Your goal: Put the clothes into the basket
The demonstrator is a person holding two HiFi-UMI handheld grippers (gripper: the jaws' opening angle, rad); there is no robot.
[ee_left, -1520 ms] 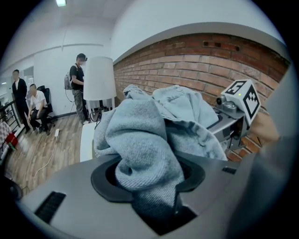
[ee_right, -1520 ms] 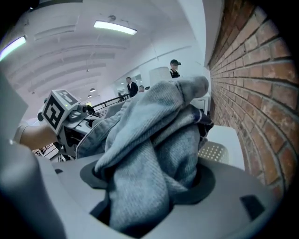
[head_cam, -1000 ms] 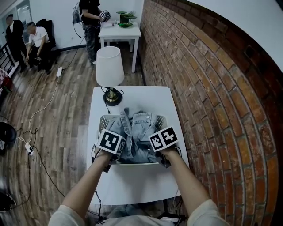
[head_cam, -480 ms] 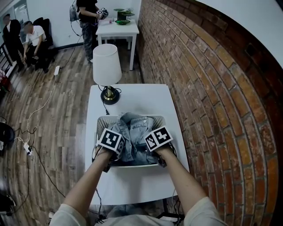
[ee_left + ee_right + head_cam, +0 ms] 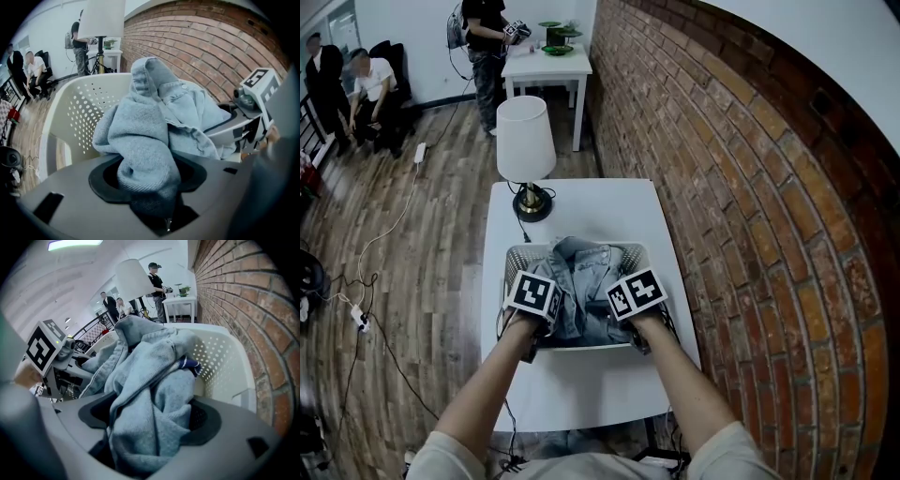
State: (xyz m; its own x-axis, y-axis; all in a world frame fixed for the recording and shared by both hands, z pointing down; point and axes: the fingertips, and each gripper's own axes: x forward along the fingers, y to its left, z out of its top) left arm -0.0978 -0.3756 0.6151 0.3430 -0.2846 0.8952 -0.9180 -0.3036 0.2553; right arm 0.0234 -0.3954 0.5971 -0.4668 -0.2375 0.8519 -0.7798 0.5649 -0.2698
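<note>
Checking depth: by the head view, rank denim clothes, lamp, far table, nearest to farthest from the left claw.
1. Denim clothes, between the opening jaws of the left claw.
2. Lamp, beyond the basket.
3. Far table, top of view.

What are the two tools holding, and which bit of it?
The left tool and right tool each grip a bunched fold of the blue denim clothes in the basket; both jaws are opening.

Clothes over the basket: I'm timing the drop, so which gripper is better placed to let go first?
Probably the right gripper: its jaws are opening around the clothes, already inside the basket. The left gripper, also opening, has its jaws closer together on a narrower fold.
</note>
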